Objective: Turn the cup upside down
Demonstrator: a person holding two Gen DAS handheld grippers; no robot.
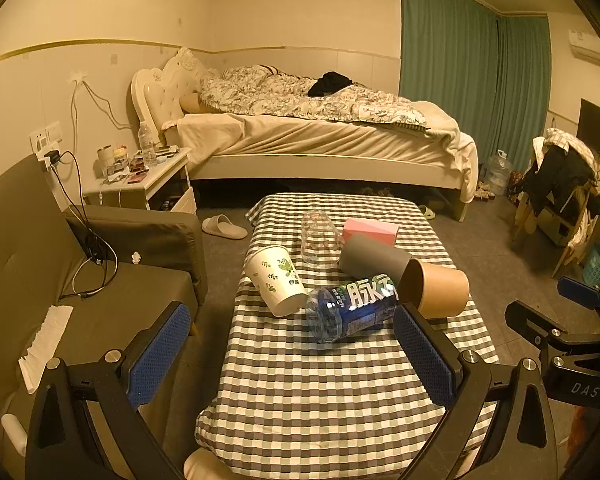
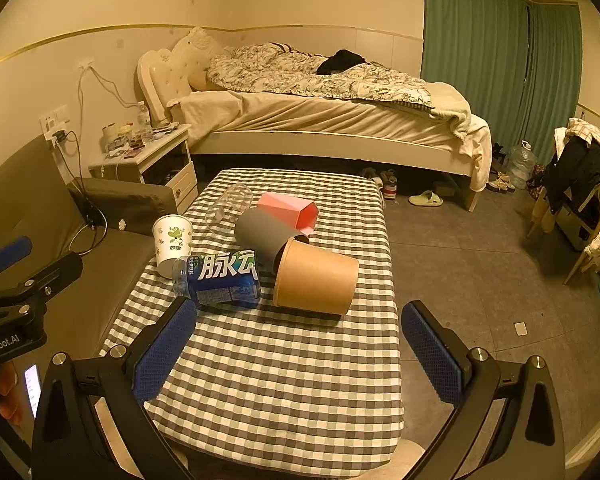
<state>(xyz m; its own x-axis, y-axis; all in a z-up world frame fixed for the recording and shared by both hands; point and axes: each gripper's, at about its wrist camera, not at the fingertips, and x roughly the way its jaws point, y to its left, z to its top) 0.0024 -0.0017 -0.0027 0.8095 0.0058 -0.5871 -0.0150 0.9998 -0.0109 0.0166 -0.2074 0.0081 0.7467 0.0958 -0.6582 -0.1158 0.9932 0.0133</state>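
Six containers lie in a cluster mid-table on the checked tablecloth (image 1: 308,392), all on their sides. White paper cup (image 1: 276,280) with green leaf print sits at the left edge of the table, mouth toward the far left, base toward the camera. Blue drink bottle (image 1: 352,308) lies next to it, its clear end touching or nearly touching the white cup's base. Brown paper cup (image 1: 436,288) lies to the right, one end up against the bottle label. Grey cup (image 1: 374,258) lies behind the brown one, their ends overlapping in both views; can't tell if one is nested in the other. Pink box-shaped cup (image 1: 370,230) is behind the grey one, open end showing in the right wrist view. Clear glass (image 1: 318,238) lies left of the pink one, hard to make out.

Left gripper (image 1: 292,356) hovers over the near part of the table, blue pads wide apart, nothing between them, short of the bottle. Right gripper (image 2: 300,354) also spread wide and empty, over the near table, facing the brown cup (image 2: 316,282) and bottle (image 2: 220,278). Each gripper shows at the edge of the other's view.

Background: bed (image 1: 320,128) with rumpled quilt, green curtains (image 1: 472,68), cluttered nightstand (image 1: 140,176), grey sofa (image 1: 80,276) on the left, slipper (image 1: 224,226) on the floor, chair with clothes (image 1: 560,184) at right.
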